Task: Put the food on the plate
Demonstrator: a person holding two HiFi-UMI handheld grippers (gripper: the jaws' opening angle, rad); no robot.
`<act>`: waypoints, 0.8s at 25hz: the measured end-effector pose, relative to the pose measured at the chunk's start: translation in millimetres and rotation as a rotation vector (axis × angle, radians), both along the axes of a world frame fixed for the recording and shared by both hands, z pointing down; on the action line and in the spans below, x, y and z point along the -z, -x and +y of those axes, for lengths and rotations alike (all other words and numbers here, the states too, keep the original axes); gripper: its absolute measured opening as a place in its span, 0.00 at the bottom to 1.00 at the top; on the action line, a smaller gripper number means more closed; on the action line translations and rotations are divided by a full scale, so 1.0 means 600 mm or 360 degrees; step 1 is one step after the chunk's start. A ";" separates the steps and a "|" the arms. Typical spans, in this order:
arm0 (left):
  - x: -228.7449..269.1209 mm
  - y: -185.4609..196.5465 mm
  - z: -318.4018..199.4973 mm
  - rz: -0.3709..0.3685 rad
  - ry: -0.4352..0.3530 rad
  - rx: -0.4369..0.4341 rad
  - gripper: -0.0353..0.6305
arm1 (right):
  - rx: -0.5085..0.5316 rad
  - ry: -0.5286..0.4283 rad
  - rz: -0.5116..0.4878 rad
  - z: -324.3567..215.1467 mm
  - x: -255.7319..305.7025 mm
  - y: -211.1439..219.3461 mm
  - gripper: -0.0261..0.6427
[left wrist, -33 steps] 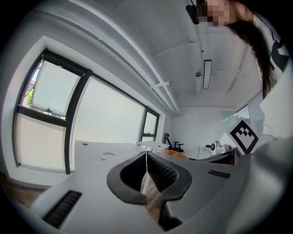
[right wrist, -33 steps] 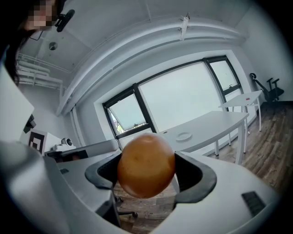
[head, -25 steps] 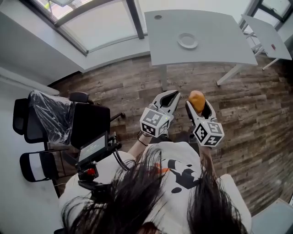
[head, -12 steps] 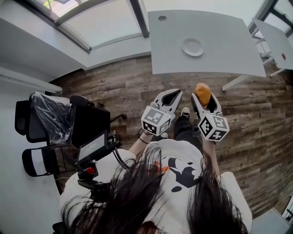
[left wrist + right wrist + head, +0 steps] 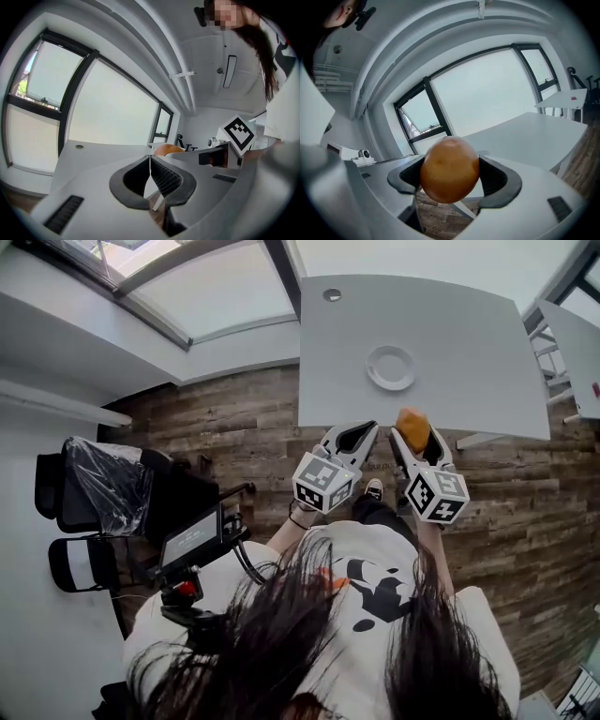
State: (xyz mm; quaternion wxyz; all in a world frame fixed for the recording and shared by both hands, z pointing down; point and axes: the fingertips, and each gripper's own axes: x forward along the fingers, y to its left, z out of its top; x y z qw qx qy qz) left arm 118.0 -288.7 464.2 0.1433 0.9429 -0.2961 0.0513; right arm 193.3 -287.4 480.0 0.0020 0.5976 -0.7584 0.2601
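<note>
An orange-brown bread roll [image 5: 412,427] [image 5: 450,169] sits clamped between the jaws of my right gripper [image 5: 410,434] [image 5: 451,177], held in the air just short of the near edge of the grey table [image 5: 469,324]. A small white plate [image 5: 390,367] stands on that table, a little beyond the roll. My left gripper [image 5: 355,435] [image 5: 150,157] hangs beside the right one with its jaws closed together and nothing between them. From the left gripper view the roll [image 5: 168,150] peeks over the right gripper's body.
A second grey table [image 5: 574,343] stands at the right. Black chairs [image 5: 122,493], one under plastic wrap, and a small screen rig [image 5: 192,545] are at the left on the wood floor. A window sill [image 5: 216,343] runs along the far left. The person's shoe [image 5: 373,489] shows below the grippers.
The person has walked toward the table: the plate and table edge have come nearer to both grippers. The roll stays held in the right gripper throughout.
</note>
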 end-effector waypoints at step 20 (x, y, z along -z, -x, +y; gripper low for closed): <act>-0.008 -0.014 -0.062 -0.0025 0.0018 0.0128 0.06 | 0.0263 0.0154 0.0109 -0.136 -0.089 0.007 0.58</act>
